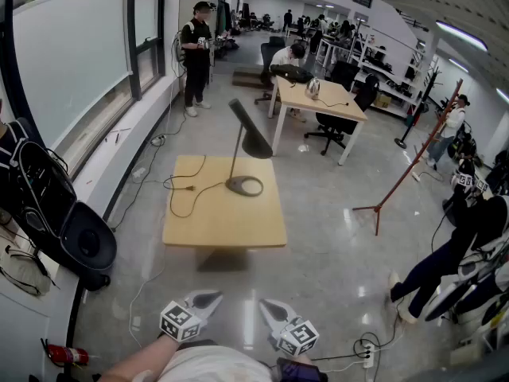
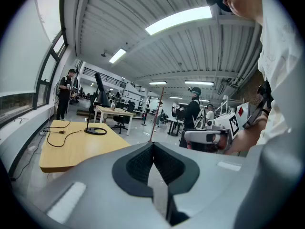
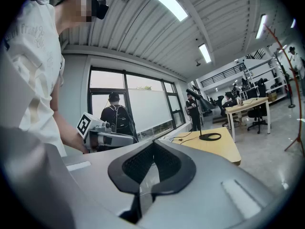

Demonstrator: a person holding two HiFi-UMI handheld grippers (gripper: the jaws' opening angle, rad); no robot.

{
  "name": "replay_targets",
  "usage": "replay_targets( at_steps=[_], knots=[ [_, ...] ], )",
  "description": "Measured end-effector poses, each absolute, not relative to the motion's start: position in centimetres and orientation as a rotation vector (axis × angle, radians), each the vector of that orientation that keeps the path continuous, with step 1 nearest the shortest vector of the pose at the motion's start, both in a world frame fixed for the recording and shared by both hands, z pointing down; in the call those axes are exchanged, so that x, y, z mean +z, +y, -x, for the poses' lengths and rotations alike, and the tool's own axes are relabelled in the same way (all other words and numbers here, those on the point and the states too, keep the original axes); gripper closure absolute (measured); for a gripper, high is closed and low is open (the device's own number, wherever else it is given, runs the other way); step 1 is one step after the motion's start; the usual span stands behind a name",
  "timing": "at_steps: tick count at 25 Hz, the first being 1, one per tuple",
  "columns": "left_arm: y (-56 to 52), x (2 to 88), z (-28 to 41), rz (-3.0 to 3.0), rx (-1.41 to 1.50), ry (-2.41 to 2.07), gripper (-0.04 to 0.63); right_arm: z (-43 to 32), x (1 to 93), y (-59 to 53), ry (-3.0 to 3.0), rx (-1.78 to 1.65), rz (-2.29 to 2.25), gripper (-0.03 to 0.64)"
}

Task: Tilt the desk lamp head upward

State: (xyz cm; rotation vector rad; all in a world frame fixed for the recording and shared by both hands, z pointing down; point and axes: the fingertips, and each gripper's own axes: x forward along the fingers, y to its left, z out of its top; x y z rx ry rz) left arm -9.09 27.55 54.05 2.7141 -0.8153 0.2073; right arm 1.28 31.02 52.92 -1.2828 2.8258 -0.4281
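Note:
A dark desk lamp (image 1: 246, 146) stands on a low wooden table (image 1: 207, 221), its ring base (image 1: 244, 185) near the table's far right and its flat head (image 1: 252, 132) angled downward. The lamp's cord (image 1: 184, 188) lies across the tabletop. In the left gripper view the lamp (image 2: 97, 109) is small and far at the left; in the right gripper view the lamp (image 3: 206, 113) is far at the right. My left gripper (image 1: 208, 299) and right gripper (image 1: 270, 309) hang near my body, well short of the table, both shut and empty.
A black backpack (image 1: 48, 205) leans on the window ledge at left. A second desk (image 1: 318, 102) with chairs stands behind the table. A person (image 1: 196, 54) stands at the back; another person (image 1: 445, 253) crouches at right. A slanted red pole on a stand (image 1: 406, 169) rises at right.

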Motion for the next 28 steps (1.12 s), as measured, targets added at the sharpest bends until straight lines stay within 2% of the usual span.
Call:
replay_targets(
  at_steps=[18,28],
  knots=[
    [29.6,53.4,16.8,-2.652,0.204,-0.937,0.594,2.2,51.1,31.1,2.854,-0.36,1.302,0.603],
    [28.7,53.2,18.1,-2.658,0.198,-0.982,0.594,1.3,50.7,29.4,2.847,-0.336,1.318,0.603]
  ],
)
